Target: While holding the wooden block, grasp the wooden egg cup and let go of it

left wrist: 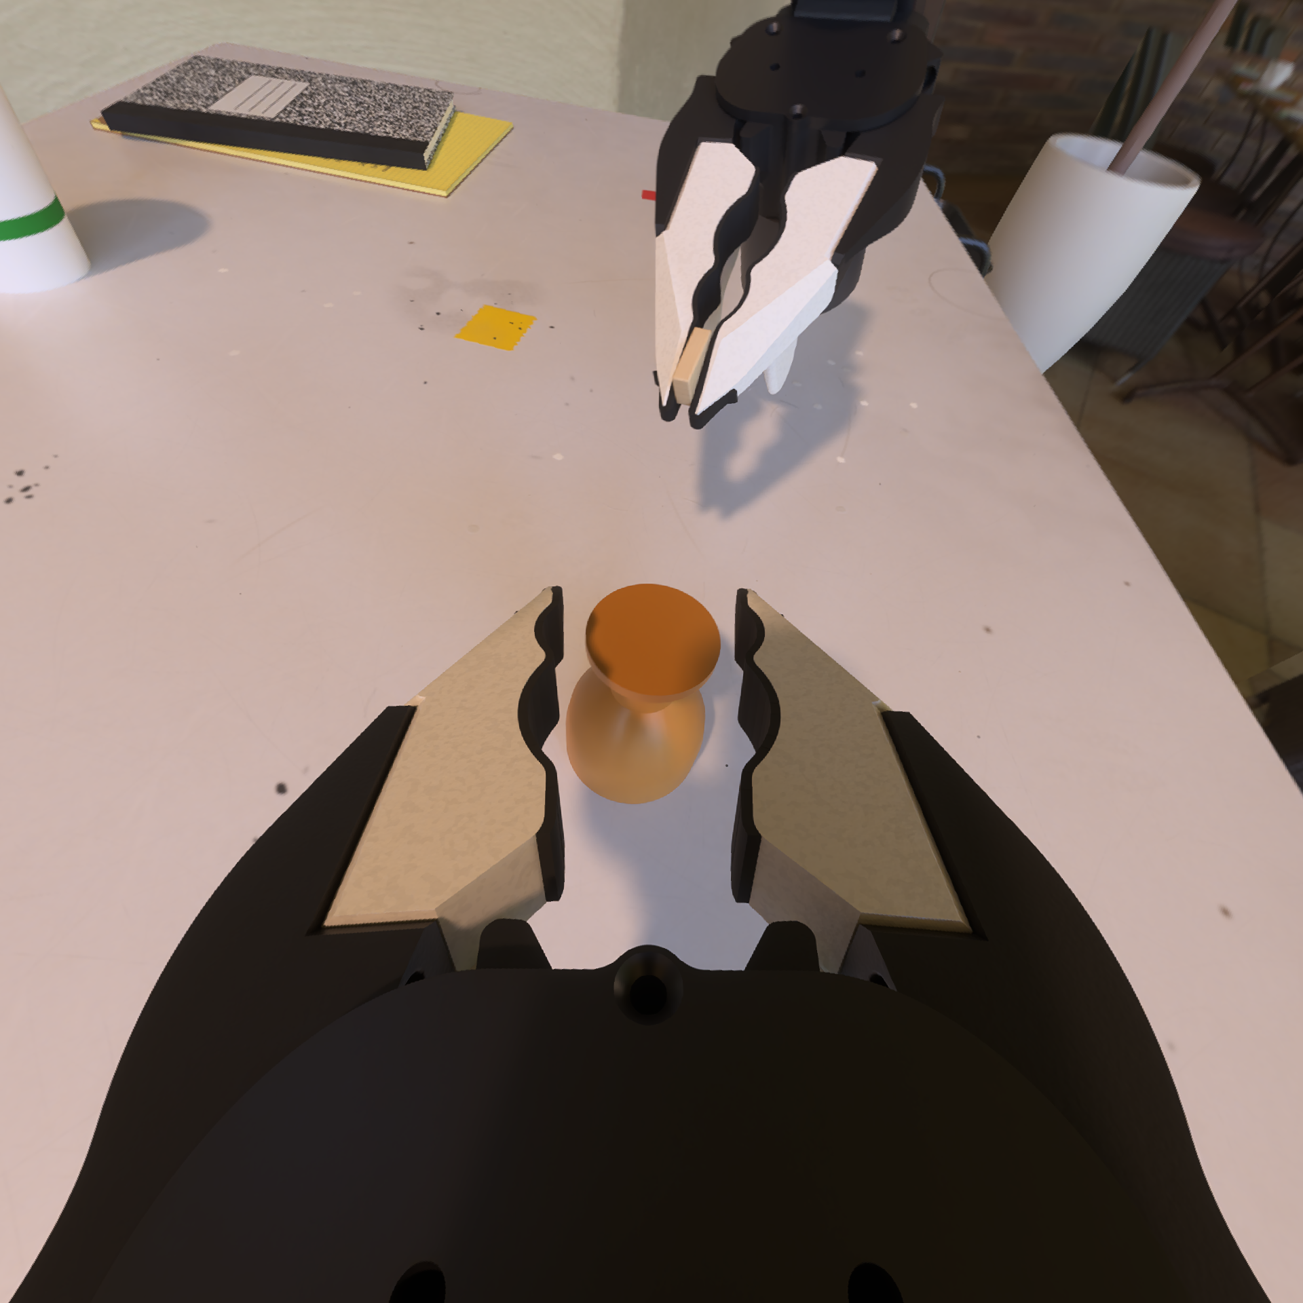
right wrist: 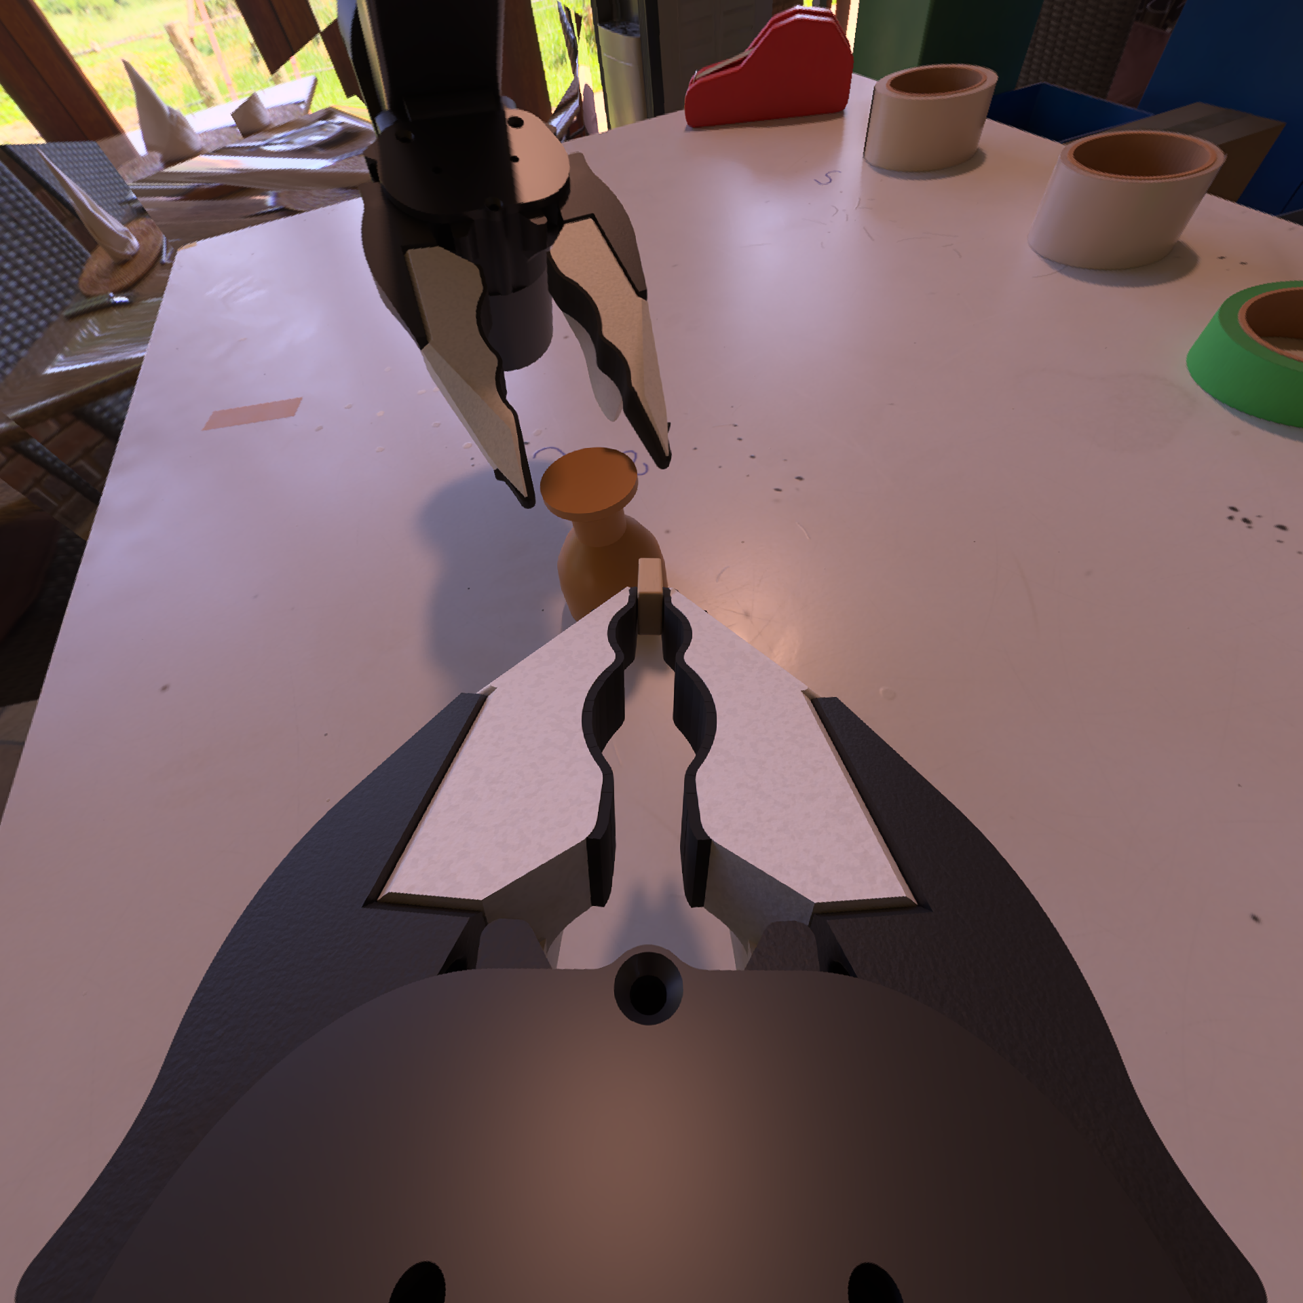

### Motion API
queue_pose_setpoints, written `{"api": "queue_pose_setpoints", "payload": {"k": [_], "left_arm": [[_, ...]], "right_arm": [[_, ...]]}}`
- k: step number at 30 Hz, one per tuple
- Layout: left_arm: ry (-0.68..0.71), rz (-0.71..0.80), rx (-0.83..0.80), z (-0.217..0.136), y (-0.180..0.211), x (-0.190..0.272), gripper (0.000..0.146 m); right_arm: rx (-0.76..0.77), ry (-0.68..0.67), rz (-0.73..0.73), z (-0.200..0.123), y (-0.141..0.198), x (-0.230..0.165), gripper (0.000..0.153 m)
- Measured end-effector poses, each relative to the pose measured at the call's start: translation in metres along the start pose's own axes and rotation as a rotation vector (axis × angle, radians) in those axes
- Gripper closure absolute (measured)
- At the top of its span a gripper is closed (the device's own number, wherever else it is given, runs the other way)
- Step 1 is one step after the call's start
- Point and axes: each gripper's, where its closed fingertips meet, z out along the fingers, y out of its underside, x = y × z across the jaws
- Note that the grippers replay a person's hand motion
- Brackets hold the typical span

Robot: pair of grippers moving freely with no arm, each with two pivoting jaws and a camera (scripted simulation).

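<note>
On the pale counter (left wrist: 282, 564) we see the wooden egg cup (left wrist: 645, 694) lying tipped over, its round foot raised toward the far side. Our left gripper (left wrist: 649, 613) has its fingers (left wrist: 479, 740) spread wide on either side of the cup, with a gap showing on both sides, so nothing is gripped. Farther along, our right gripper (left wrist: 680, 409) hangs above the counter with its fingers pinching the wooden block (left wrist: 689, 363) near the tips. From the right wrist view, the block (right wrist: 649, 596) sits clamped between the fingertips, the egg cup (right wrist: 599, 522) just beyond it, and the left gripper (right wrist: 596, 483) straddles the cup's foot.
</note>
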Motion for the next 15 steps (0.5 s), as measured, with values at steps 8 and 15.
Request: {"api": "queue_pose_setpoints", "payload": {"k": [8,15], "left_arm": [[0.054,-0.063,-0.094,0.004,0.022,-0.001,0.087],[0.081,-0.089,-0.090,0.006,0.019,0.003,0.105]], "right_arm": [[0.031,-0.039,0.001,-0.007,-0.002,-0.002,0.147],[0.045,-0.053,-0.008,-0.008,-0.003,-0.004,0.147]]}}
